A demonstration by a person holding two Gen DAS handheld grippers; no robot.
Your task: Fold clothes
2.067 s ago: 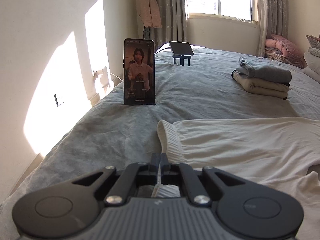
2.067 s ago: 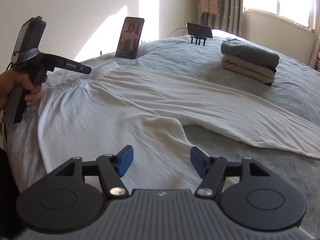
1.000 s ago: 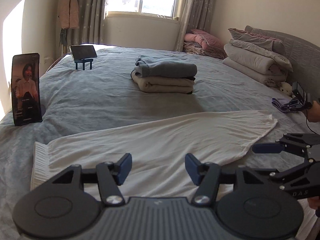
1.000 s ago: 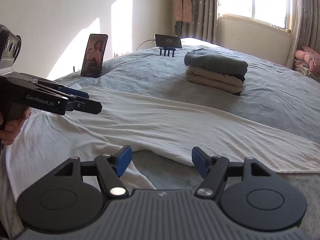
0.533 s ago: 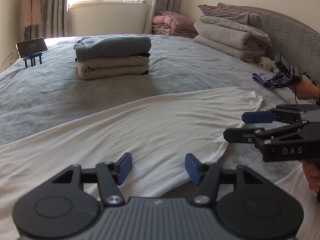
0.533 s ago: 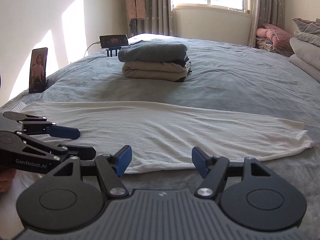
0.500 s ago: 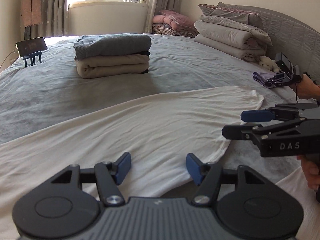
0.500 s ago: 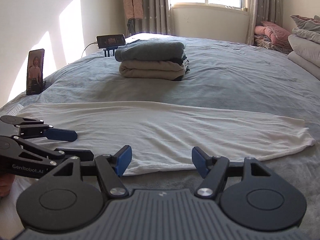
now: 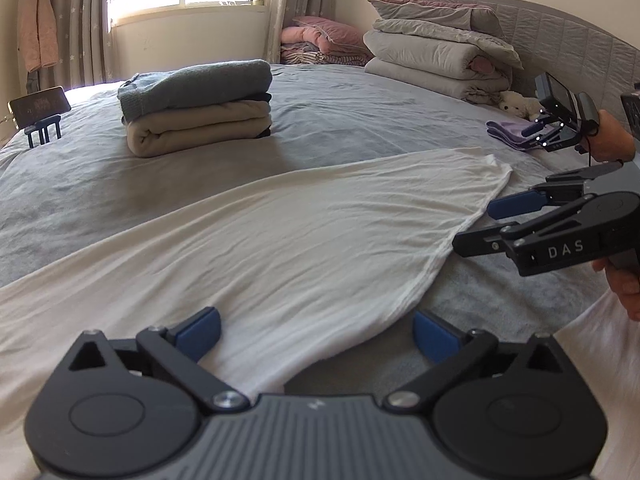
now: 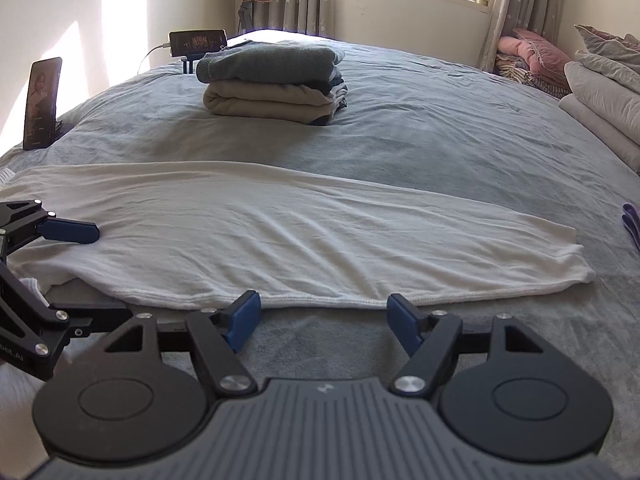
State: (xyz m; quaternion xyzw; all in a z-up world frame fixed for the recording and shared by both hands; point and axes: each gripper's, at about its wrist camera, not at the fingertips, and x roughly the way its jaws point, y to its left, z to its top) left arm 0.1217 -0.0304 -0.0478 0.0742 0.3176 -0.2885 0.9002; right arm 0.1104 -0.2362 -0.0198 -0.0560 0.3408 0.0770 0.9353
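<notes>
White trousers [image 9: 280,240] lie flat across grey bed [image 9: 360,120], one leg stretched toward headboard. Left tongs [image 9: 316,332] opening wide, blue pads either side of trouser-leg edge, nothing pinched. Right tongs [image 10: 323,316] opening, apart, just short of leg's hem, empty. Folded clothes stack [image 10: 276,84] sits well beyond. Phone [image 10: 42,104] stands upright at bed's edge.

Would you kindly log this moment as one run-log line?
white garment: flat on bed | left gripper: opening, empty | right gripper: opening, empty
</notes>
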